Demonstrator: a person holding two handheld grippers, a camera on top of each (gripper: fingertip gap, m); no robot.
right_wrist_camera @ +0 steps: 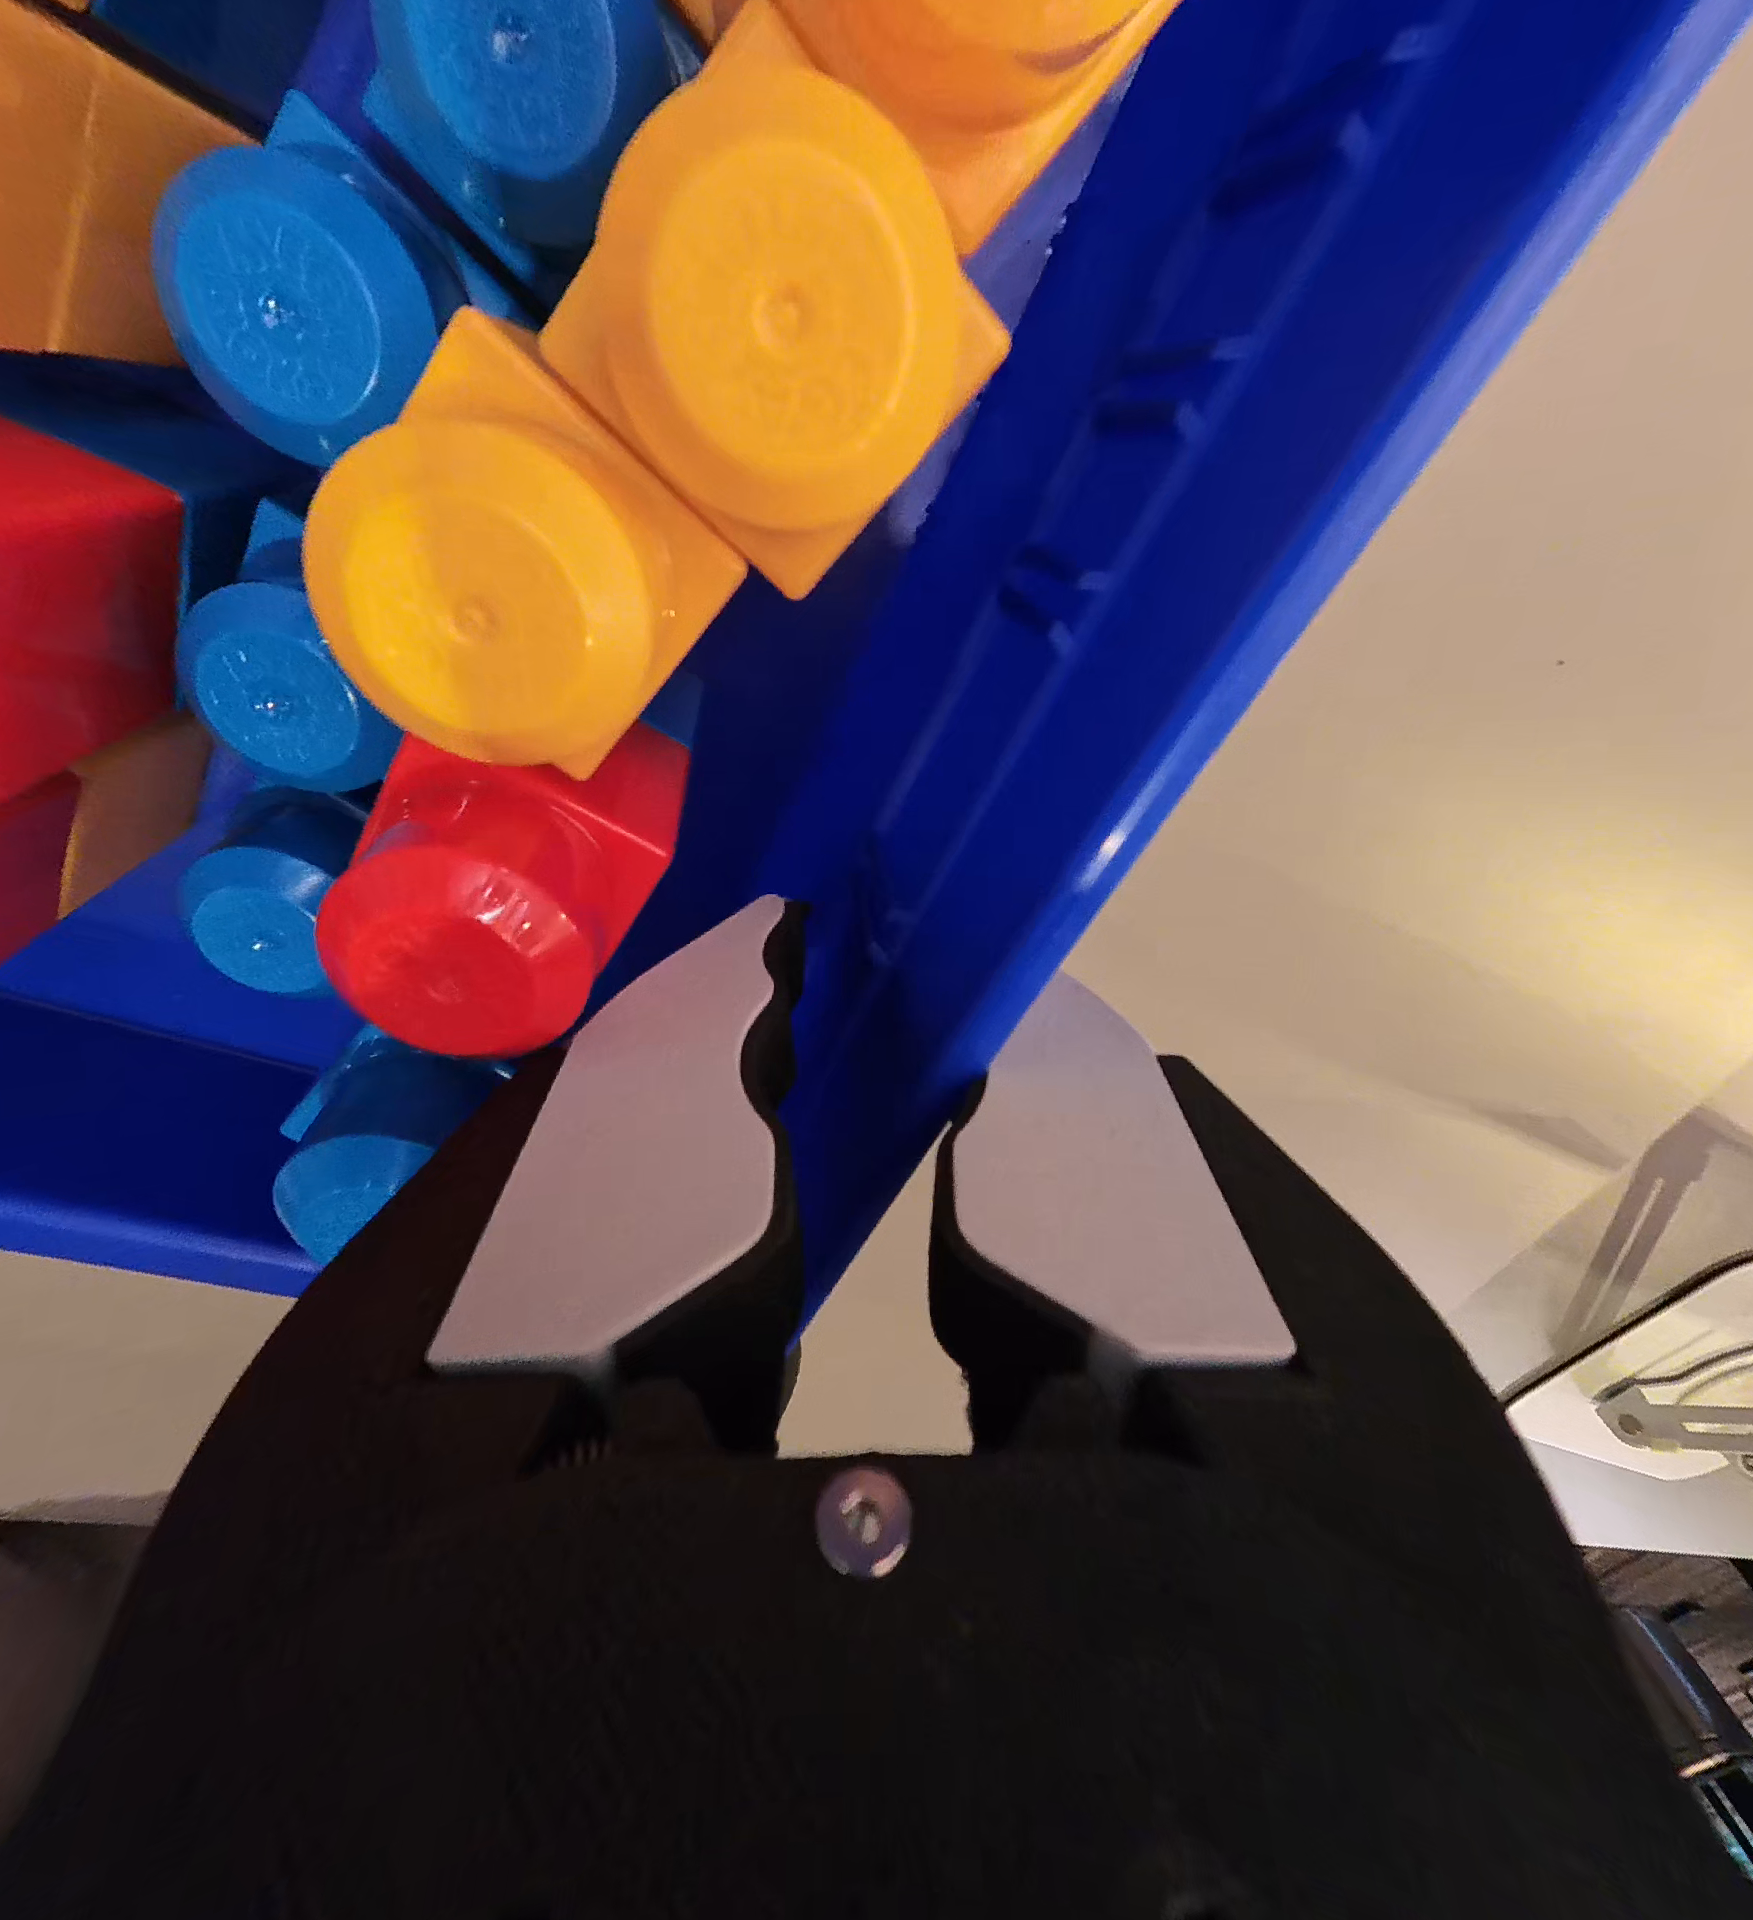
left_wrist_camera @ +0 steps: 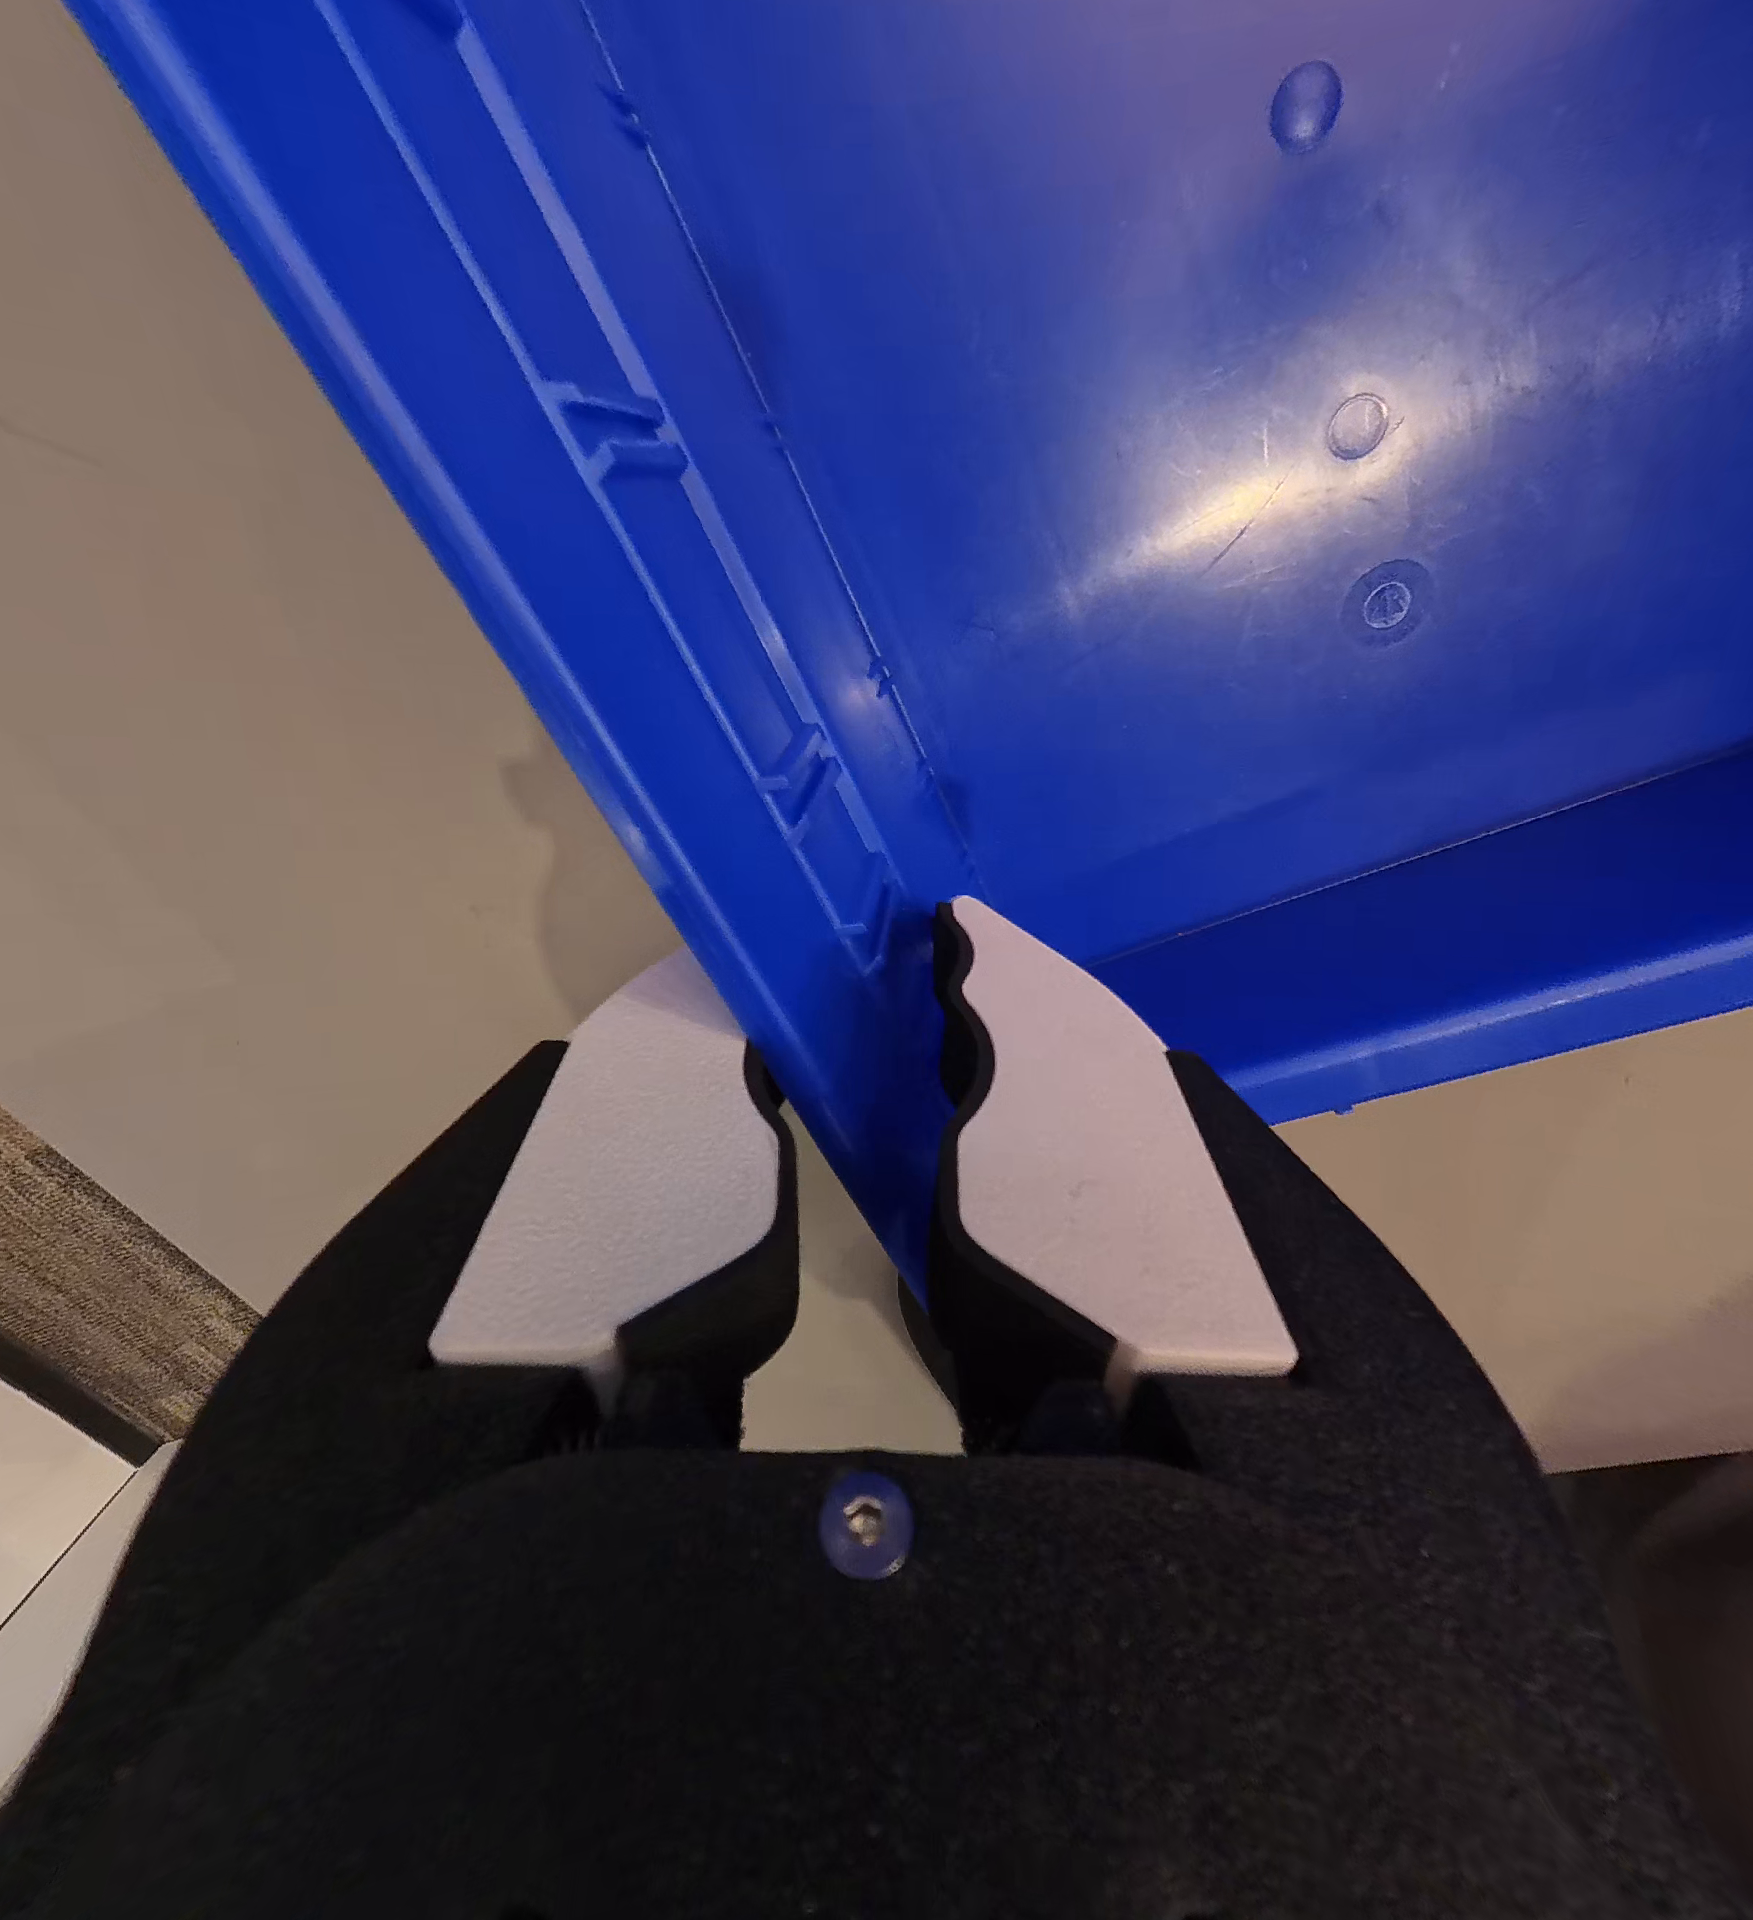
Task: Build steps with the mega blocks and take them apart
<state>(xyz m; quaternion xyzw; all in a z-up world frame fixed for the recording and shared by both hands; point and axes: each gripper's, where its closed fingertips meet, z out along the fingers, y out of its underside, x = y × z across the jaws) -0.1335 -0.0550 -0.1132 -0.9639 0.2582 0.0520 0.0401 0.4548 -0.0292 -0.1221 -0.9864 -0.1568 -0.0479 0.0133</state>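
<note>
A blue plastic bin (left_wrist_camera: 1163, 364) fills the left wrist view, and its floor is bare at this end. My left gripper (left_wrist_camera: 841, 940) is shut on the bin's side wall, one finger inside (left_wrist_camera: 1048, 1091) and one outside under the rim. In the right wrist view my right gripper (right_wrist_camera: 919, 956) is shut on the opposite bin wall (right_wrist_camera: 1038, 582) in the same way. Several mega blocks are heaped against that wall: a yellow block (right_wrist_camera: 768, 312), a red block (right_wrist_camera: 498, 883), blue blocks (right_wrist_camera: 280, 301) and another red block (right_wrist_camera: 20, 592).
The bin is over a beige table top (left_wrist_camera: 176, 623). Grey carpet floor (left_wrist_camera: 30, 1184) shows past the table's edge at the lower left. In the right wrist view a white stand (right_wrist_camera: 1682, 1340) and cables (right_wrist_camera: 1745, 1704) are at the lower right. My hands' fingertips stand some 60 cm from each other.
</note>
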